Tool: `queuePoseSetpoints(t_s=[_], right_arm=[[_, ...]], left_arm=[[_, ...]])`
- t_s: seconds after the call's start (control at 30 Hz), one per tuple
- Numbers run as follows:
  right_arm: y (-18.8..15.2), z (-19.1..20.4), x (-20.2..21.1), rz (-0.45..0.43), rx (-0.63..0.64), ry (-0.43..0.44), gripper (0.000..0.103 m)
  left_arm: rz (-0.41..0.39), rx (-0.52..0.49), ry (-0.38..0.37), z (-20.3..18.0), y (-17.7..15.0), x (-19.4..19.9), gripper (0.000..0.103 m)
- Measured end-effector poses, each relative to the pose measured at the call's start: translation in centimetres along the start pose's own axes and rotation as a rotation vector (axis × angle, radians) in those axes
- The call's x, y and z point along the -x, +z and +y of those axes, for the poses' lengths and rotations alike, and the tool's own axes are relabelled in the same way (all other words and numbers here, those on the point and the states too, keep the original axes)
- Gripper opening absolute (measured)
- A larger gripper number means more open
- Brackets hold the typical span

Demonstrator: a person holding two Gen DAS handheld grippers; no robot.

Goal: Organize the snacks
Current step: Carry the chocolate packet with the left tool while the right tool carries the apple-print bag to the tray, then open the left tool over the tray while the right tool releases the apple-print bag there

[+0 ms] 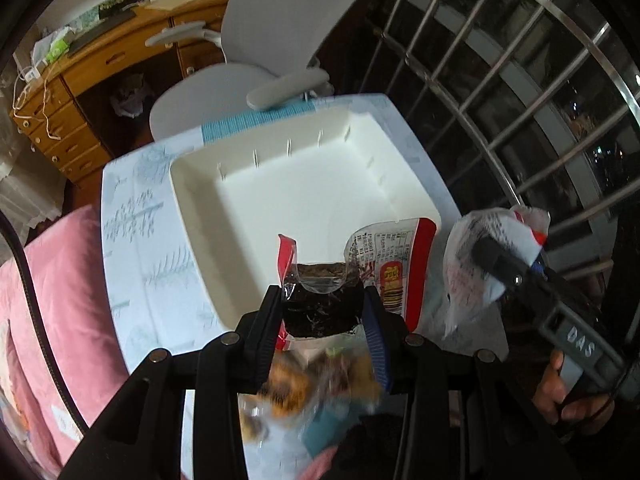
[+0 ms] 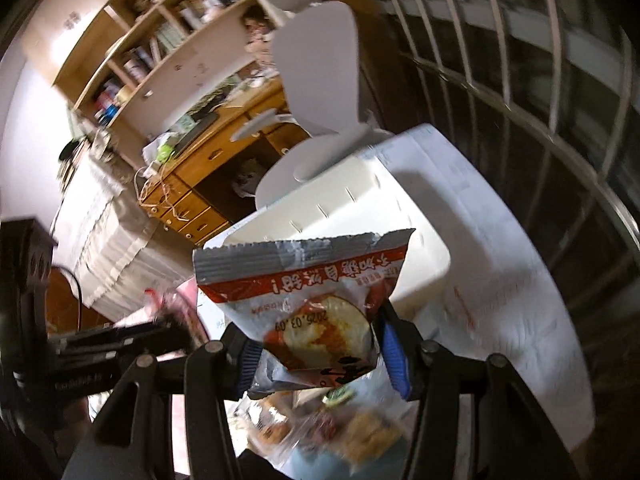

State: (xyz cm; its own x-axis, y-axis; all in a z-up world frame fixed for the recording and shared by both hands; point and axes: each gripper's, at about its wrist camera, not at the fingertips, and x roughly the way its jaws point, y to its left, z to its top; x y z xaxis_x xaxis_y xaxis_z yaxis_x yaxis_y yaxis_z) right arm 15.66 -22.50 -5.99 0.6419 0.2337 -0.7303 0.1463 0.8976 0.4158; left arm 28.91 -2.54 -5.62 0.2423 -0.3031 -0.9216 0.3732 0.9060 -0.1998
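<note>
A clear-windowed red and white snack packet with a dark filling [image 1: 322, 308] is clamped between the pads of the left tongs [image 1: 322, 312], which stand narrow around it. The packet is held in the air above the near rim of a large, empty white plastic bin with slotted walls [image 1: 200, 216]. A second packet, silver-edged with a red band and a pale round cake printed on it [image 2: 316, 304], is gripped by the right tongs [image 2: 316, 344], whose blue-padded jaws are set at a middling width against its sides; in the left wrist view it is seen past the bin's right side, and a hand [image 1: 568, 392] is seen on that tool's grey handle. The bin is placed on a counter covered with a pale blue patterned cloth [image 1: 132, 240], toward its far edge. A blurred heap of further snacks [image 2: 340, 432] is seen below both tongs at the counter's near edge. A light grey office chair [image 1: 280, 32] is seen behind the counter's far edge.
</note>
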Motion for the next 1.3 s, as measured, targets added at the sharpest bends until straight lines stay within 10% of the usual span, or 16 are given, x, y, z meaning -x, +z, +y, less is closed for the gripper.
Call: queuePoseSetpoints(t_s=[0.43,0.67,1.3], right_arm=[[4.2,-2.3,-6.7,0.038,0.1,0.013,0.053],[4.6,-3.6,-9.5,0.143,0.044,-0.007,0.069],[1.3,-2.4,-5.1,0.08,-0.037,-0.021,0.081]], left_arm=[[-0.04,0.07,0.019,0.1,3.1,-6.6,0.04],[-0.029,0.157,0.029,1.2,3.0,-7.6,0.06],[-0.012,0.119,0.017,2.8,-2.5,-3.6,0.064]])
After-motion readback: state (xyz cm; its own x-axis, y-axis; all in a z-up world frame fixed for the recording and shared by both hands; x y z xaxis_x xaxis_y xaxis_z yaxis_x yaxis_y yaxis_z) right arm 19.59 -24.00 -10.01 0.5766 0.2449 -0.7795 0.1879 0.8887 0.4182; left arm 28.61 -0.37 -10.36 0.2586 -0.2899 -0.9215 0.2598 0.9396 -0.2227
